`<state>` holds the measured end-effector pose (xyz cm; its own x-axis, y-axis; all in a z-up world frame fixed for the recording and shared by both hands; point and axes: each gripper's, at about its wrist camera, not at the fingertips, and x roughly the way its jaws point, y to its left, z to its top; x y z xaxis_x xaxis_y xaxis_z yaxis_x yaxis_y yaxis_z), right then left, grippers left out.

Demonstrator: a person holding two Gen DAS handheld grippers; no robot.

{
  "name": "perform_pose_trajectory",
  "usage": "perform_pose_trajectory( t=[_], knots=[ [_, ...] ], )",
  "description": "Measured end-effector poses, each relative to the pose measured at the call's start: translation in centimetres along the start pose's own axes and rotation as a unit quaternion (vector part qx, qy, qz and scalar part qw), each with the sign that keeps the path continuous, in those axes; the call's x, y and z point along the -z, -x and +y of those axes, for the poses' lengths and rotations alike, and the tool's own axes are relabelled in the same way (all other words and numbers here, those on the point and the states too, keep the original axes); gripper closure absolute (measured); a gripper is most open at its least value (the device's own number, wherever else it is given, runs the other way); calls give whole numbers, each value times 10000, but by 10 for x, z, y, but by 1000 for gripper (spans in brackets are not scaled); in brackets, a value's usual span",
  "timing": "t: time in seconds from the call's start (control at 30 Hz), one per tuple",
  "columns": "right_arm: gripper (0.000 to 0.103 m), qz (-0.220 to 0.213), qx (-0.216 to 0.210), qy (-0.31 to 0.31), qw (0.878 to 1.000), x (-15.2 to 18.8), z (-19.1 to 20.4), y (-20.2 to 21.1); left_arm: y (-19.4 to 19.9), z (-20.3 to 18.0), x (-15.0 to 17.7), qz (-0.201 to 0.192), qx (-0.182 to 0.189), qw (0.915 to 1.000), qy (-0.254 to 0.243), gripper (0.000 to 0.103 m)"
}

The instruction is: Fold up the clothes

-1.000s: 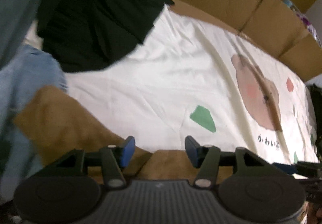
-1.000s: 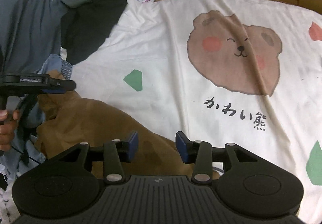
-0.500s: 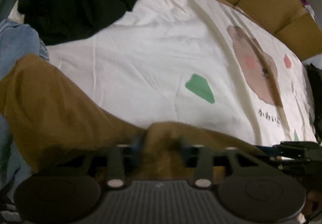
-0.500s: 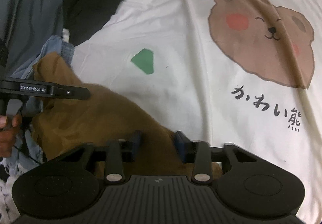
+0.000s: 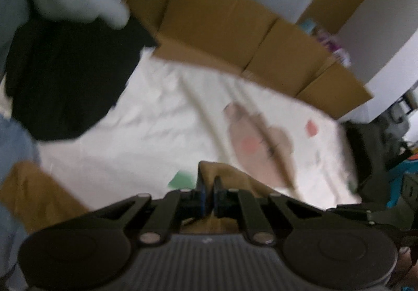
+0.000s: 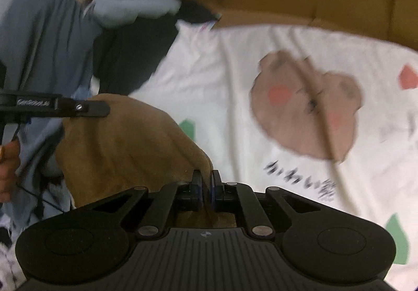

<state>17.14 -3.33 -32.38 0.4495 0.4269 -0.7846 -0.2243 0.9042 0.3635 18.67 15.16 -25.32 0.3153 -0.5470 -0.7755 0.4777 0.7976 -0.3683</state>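
- Item: brown garment [image 6: 125,149], one pc, plain mid-brown cloth, type (shirt/trousers) not determinable from either view.
- Location: near edge of white bear-print sheet [image 6: 227,97], beside pile of other clothes; part raised off the sheet btwn the two grippers, remainder draped down toward lower left of left wrist view.
- Left gripper [image 5: 208,195]: jaws pressed together, pinching a fold of the brown cloth, which pokes up past the blue pads.
- Right gripper [image 6: 206,187]: jaws likewise closed on an edge of same garment; cloth seen bunched btwn the pads.
- Handling, judged: soft, limp, no stiffness; hangs in a sag btwn the two pinch pts. Light enough that a thin pinch appears sufficient. Not fragile. Weave looks matte, so slip is judged unlikely, but a thin fold could creep out if tugged hard.
- Grip pts, judged: best taken at corners or along a hem/seam, two pts well apart, so cloth can be spread flat. Present pinches appear to sit on one edge; whether at true corners cannot be told, both views blurred.
- Adjacent stock: black garment [image 5: 68,76], grey-blue garment [image 6: 44,40], light-blue denim [image 5: 15,144] in pile at left; pale grey plush toy [image 6: 130,8] on top; cardboard boxes [image 5: 222,19] behind the sheet.
- Risk noted: neighbouring denim touches the brown cloth and may be dragged along.
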Motion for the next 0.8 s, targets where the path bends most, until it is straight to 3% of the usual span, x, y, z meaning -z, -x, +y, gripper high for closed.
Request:
perform_pose_trajectory(
  t=[0.1, 0.27, 0.5, 0.8],
  knots=[
    [99, -280, 158, -98, 9994, -11, -10, 23, 4, -15, -8, -214, 202, 9995, -98, 97],
    [99, -299, 253, -75, 9992, -11, -18, 36, -2, -20, 0, -74, 254, 9995, -158, 97],
    [99, 136, -80, -178, 9997, 24, -3, 21, -6, 10, 40, 551, -172, 9983, 98, 97],
    [98, 935, -511, 118, 9942, 74, 35, -5, 18, 57, 101, 1146, -772, 9877, 734, 97]
  ],
)
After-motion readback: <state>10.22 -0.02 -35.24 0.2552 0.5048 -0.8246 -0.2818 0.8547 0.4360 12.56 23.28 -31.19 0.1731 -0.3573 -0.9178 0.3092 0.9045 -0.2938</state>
